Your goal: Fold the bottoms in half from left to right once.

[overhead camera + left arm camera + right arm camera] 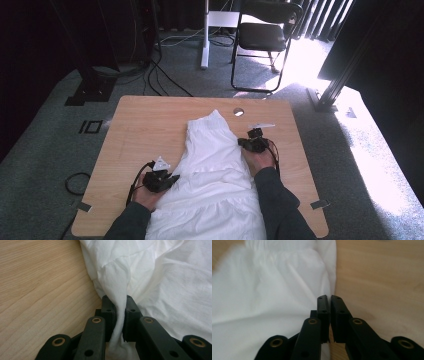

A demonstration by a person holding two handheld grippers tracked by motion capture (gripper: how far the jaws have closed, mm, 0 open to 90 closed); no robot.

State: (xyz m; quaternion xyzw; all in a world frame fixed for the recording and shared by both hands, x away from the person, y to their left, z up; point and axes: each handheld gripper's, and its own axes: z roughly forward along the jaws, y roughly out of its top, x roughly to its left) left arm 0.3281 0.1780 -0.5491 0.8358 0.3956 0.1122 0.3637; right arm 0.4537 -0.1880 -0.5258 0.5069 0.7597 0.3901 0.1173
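Observation:
A white garment [212, 160] lies spread along the middle of the wooden table [145, 125], its narrow end pointing away from me. At the garment's left edge near me, my left gripper [172, 178] is shut on the cloth. The left gripper view shows a twisted fold of white cloth [120, 285] pinched between its jaws [117, 298]. My right gripper [243, 142] rests at the garment's right edge, farther up the table. In the right gripper view its jaws [329, 297] stand together along the cloth's border [332, 277], with bare wood [382, 277] to their right and no cloth seen between them.
A round cable hole [238, 111] sits in the table's far edge, beyond the garment's tip. A black chair [262, 35] and a white desk leg [205, 35] stand on the carpet behind the table. Cables [75, 182] lie on the floor at the left.

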